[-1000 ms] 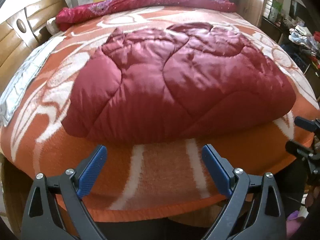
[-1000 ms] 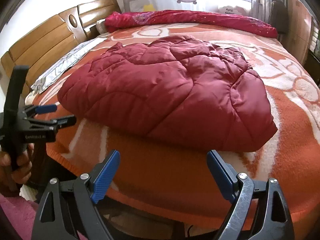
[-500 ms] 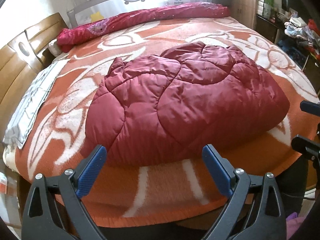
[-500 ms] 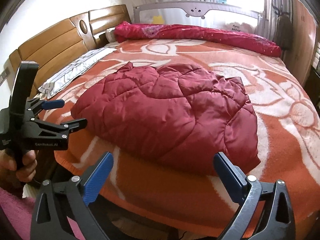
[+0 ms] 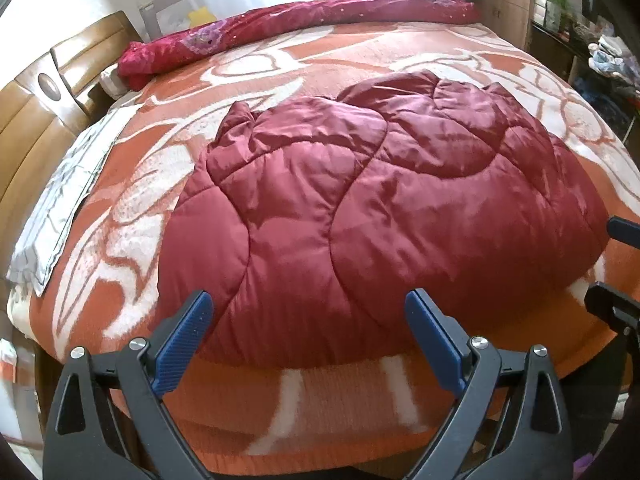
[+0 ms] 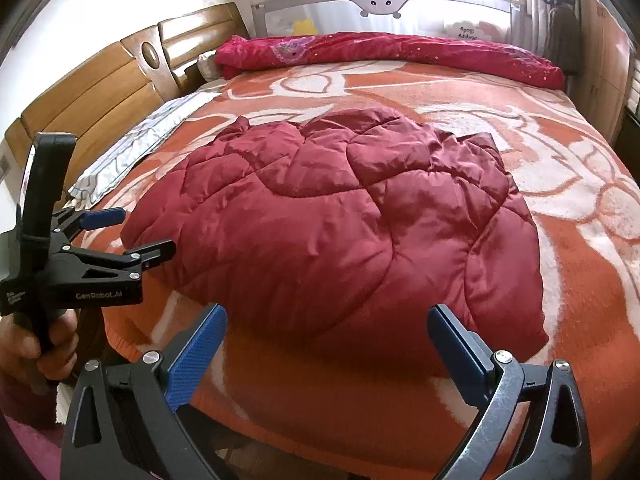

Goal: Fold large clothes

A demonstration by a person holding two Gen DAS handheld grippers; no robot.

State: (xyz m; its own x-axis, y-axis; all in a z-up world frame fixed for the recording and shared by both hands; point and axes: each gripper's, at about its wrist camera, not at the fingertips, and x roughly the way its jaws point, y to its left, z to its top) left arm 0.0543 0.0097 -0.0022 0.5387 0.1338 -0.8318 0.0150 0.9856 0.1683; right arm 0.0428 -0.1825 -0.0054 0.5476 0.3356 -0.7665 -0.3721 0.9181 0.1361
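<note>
So there's a big dark-red quilted coat [image 5: 376, 216] sitting folded into a puffy, rounded bundle on the bed [image 5: 304, 408], toward the bed's near edge and roughly centered along it. In the right wrist view the same bundle [image 6: 332, 232] looks a bit lumpy along its far side, with one little peak of fabric sticking up at the far left corner of the bundle. It lies on an orange blanket with a white swirly pattern [image 6: 576, 216] that covers the whole mattress.

The left gripper [image 5: 308, 340] has its blue-padded fingers spread wide with nothing between them; it hangs over the near edge of the bed, just short of the coat, not touching it. The right gripper [image 6: 326, 354] is likewise wide apart and empty, also at the near edge, pointing down at the bundle. From the right wrist view the left gripper [image 6: 132, 236] shows up side-on at the left, and a hand [image 6: 36, 348] wraps its handle.

Along the far edge of the bed lies a long rolled red floral quilt [image 6: 384, 50], with a grey bed rail [image 6: 380, 0] behind it. A wooden headboard [image 6: 100, 92] runs along the left side, and a grey-white pillow cover [image 5: 60, 200] lies flat near that edge.
</note>
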